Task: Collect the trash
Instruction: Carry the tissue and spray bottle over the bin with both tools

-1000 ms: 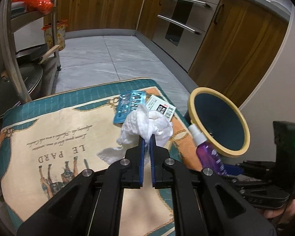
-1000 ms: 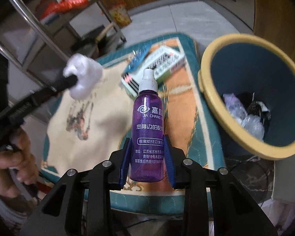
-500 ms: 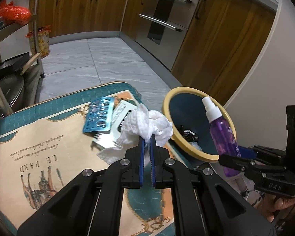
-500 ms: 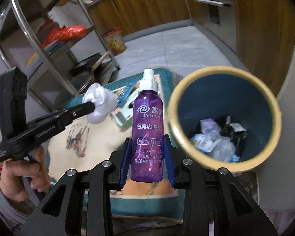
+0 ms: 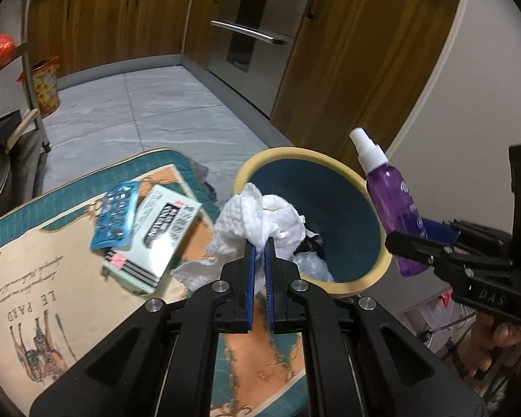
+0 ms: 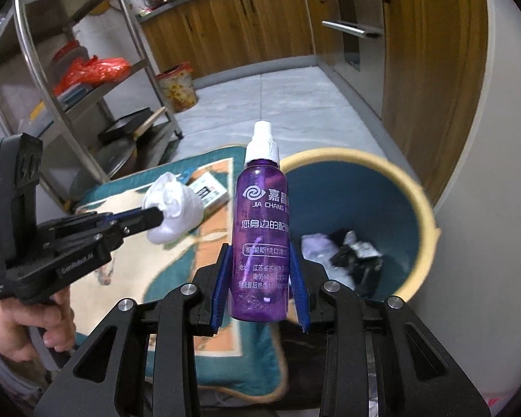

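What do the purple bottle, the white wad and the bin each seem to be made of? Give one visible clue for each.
Purple bottle: probably translucent plastic; light passes through its glossy wall, white cap opaque.
White wad: likely tissue paper; matte, crumpled, with an embossed quilted texture.
Bin: seemingly moulded plastic; smooth cream rim, even blue inside.

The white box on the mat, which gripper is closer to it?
Left. The left gripper, holding the tissue, is just beside the white box. The right gripper, holding the purple bottle, is farther off, by the bin.
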`<act>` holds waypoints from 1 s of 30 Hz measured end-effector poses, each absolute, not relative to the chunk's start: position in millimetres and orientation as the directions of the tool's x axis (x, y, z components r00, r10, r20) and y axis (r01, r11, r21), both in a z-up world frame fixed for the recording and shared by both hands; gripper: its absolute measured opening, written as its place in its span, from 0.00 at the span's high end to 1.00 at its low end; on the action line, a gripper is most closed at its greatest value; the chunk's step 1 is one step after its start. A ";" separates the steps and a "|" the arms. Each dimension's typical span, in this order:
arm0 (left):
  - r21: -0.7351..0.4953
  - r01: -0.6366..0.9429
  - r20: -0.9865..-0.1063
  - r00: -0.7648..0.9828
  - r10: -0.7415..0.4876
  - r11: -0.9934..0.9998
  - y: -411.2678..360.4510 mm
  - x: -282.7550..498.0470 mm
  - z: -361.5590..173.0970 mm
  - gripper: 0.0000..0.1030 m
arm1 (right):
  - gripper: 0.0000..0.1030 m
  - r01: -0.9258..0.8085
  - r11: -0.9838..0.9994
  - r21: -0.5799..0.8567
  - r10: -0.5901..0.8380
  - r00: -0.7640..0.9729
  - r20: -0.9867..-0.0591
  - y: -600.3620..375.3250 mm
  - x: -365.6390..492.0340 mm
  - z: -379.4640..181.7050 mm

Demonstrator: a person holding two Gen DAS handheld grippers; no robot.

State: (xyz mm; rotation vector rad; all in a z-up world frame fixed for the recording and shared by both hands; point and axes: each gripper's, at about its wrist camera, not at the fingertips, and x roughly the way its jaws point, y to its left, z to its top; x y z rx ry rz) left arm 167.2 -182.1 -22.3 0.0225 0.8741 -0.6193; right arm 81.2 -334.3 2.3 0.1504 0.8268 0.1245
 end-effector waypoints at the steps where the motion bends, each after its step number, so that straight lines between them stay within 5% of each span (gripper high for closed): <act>1: -0.229 0.523 -0.721 0.476 -0.504 0.821 -186.2 166.4 -22.0 0.95 | 0.67 -0.047 0.983 0.178 0.163 0.673 -0.721 -337.0 80.7 2.8; 17: -0.265 0.538 -0.707 0.456 -0.540 0.800 -214.6 168.5 -21.4 0.95 | 0.67 0.022 0.986 0.165 0.099 0.720 -0.687 -360.3 74.6 -5.8; 30: -0.297 0.527 -0.729 0.413 -0.545 0.796 -248.9 187.2 -42.4 0.95 | 0.66 0.059 0.988 0.145 0.071 0.656 -0.752 -366.1 91.8 -36.4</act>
